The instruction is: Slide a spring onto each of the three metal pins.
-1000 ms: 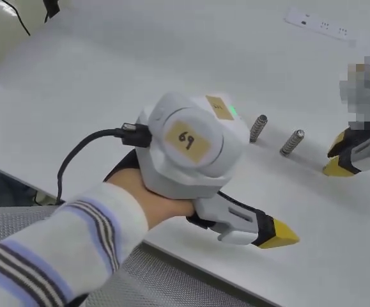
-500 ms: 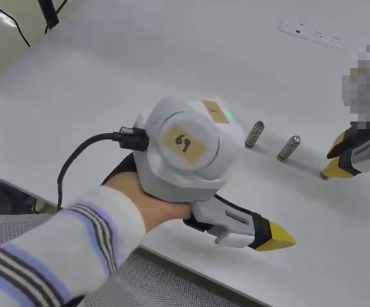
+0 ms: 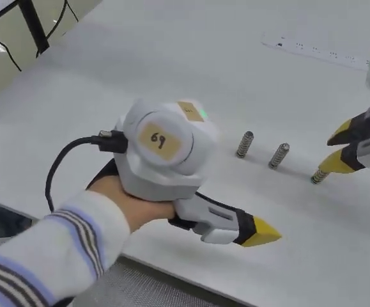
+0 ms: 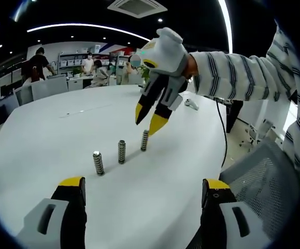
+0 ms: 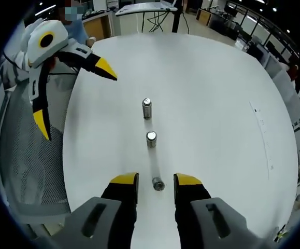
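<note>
"69" label (image 3: 161, 139) on left gripper (image 4: 143, 184), jaws wide; right gripper (image 5: 156, 180) narrow, straddling end spring (image 5: 158, 183) of 3.

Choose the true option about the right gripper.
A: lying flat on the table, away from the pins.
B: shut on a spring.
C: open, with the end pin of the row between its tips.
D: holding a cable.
C: in the right gripper view the right gripper has its jaws apart, and the end pin shows in the gap between the tips.
</note>
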### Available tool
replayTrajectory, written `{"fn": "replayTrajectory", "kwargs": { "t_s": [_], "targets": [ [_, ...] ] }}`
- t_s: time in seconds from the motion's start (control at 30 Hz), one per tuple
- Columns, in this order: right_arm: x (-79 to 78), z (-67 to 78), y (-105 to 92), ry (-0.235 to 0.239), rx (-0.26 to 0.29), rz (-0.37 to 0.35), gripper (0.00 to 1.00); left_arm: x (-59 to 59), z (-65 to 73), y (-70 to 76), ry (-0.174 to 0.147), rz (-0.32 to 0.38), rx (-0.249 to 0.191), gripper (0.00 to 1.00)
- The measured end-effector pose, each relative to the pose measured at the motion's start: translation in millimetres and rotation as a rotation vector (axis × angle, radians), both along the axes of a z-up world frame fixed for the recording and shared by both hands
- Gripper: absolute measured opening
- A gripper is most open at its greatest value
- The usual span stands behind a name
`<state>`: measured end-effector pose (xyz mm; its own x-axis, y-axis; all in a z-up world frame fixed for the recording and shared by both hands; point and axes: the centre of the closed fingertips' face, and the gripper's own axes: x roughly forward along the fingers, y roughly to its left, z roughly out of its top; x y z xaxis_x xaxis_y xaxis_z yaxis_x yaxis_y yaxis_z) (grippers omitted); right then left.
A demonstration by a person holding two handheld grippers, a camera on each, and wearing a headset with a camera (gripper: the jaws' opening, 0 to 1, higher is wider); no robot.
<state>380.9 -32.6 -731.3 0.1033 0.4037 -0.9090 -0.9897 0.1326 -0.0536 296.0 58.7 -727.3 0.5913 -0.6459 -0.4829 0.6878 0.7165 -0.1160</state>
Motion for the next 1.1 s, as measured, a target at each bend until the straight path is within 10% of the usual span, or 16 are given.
{"fn": "replayTrajectory", "kwargs": {
  "t_s": [0.4, 1.1],
  "targets": [
    [-35.8, 22.9, -9.3, 0.018, 0.201, -0.174, 0.22, 1.7, 11.4, 9.1, -0.005, 0.005, -0.019, 0.92],
    [-77.8, 32.2, -31.7, -0.047, 0.511, -0.385, 0.50, -11.5, 17.6, 19.8, 0.021, -0.030, -0.059, 0.92]
  ]
}}
